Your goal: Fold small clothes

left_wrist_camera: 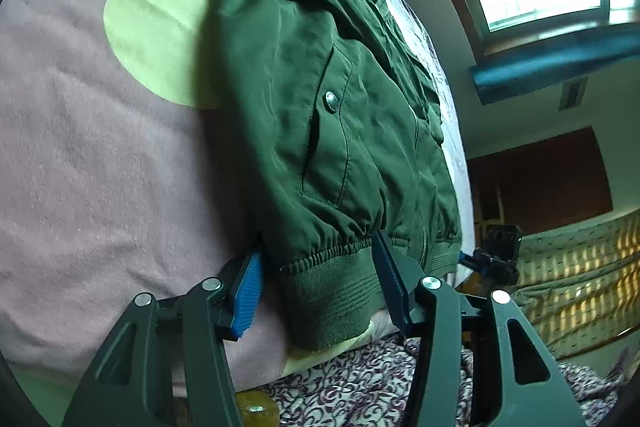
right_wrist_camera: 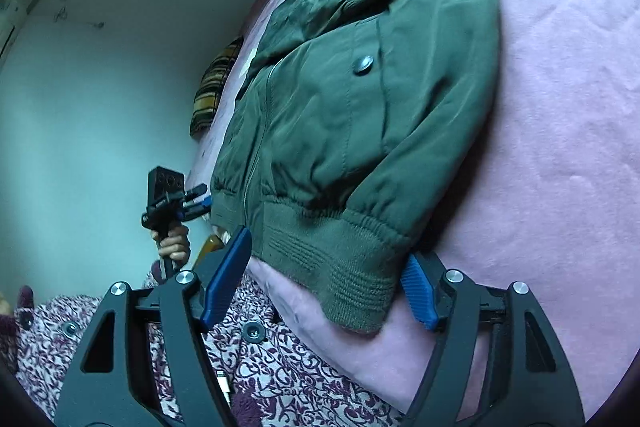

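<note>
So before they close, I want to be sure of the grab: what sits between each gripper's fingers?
Left gripper: the green jacket's ribbed hem corner, per the left wrist view. Right gripper: the hem's other corner, per the right wrist view.

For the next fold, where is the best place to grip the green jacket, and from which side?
Probably at the ribbed hem band of the green jacket, one claw near each corner, coming from the near bed edge. The band is thick, lies flat along that edge, and both open claws already straddle it.
</note>
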Motion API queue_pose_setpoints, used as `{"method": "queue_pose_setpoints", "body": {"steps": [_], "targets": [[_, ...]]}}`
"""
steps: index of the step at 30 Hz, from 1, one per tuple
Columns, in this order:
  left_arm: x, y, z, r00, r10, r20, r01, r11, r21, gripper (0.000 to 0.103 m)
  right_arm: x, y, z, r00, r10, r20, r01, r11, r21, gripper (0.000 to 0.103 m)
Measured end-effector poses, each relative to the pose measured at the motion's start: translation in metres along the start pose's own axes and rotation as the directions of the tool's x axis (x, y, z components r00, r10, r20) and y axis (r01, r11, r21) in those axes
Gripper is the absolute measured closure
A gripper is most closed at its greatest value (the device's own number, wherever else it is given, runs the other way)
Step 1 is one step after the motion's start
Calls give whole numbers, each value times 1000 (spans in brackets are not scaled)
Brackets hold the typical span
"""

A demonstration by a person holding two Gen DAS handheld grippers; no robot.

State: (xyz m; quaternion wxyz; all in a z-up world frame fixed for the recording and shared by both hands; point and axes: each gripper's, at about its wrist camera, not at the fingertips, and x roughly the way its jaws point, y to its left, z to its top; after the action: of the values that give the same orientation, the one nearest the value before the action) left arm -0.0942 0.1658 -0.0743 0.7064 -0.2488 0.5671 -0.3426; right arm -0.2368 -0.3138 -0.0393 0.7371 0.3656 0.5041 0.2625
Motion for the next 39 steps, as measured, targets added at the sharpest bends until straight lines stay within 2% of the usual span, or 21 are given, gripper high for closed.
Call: {"method": "queue_pose_setpoints", "body": {"steps": [3, 5, 8, 9, 10, 12, 14, 19, 23, 27, 30, 35, 36, 39], "targets": [[-2, -4, -6, 1000, 25, -4, -25, 999, 43, 52, 9, 6, -1, 1000, -6, -11, 5, 999, -34, 33], [-1, -6, -8, 1000, 28, 2, -28, 999, 43, 52, 16, 10, -1, 1000, -14, -21, 12, 999, -52, 37], [-2, -8, -9, 998, 57, 4, -57, 998, 39, 53, 23, 8, 2, 999, -40, -26, 39, 998, -48, 58], [-2, -9, -10, 996, 85, 6, -85, 996, 42, 58, 24, 6, 1, 998, -48, -27, 47, 998, -45, 69], [-2, -10, -10, 995, 103, 7, -104, 994, 46, 63, 26, 4, 1, 998, -54, -26, 53, 998, -39, 76], [-3, -9, -11, 993, 120, 4, -121, 992, 44, 68, 28, 4, 1, 998, -55, -22, 54, 998, -37, 80], [-1, -6, -11, 995, 98, -20, -98, 995, 17, 81, 29, 6, 2, 997, -68, -20, 67, 996, -51, 83], [-1, -7, -14, 995, 102, -11, -102, 995, 4, 83, 31, 5, 2, 998, -63, -10, 62, 997, -50, 85], [-2, -5, -14, 996, 85, -8, -85, 996, -20, 86, 24, 0, 2, 1000, -11, 9, 11, 1000, -24, 88], [-12, -9, -12, 1000, 3, 29, -2, 999, -40, 92, 13, -3, 5, 996, 71, 45, -71, 997, -3, 90], [-25, -17, -6, 989, -120, 88, 125, 991, -56, 93, 5, -3, 11, 983, 162, 85, -164, 986, 20, 91], [-33, -36, 20, 961, -220, 166, 232, 971, -60, 93, -10, 1, 35, 935, 305, 178, -316, 948, 36, 92], [-33, -38, 30, 952, -243, 188, 259, 964, -65, 93, -12, 3, 44, 924, 329, 195, -342, 939, 36, 92], [-32, -41, 61, 929, -288, 231, 313, 947, -77, 94, -15, 4, 73, 896, 367, 251, -387, 922, 32, 92]]}}
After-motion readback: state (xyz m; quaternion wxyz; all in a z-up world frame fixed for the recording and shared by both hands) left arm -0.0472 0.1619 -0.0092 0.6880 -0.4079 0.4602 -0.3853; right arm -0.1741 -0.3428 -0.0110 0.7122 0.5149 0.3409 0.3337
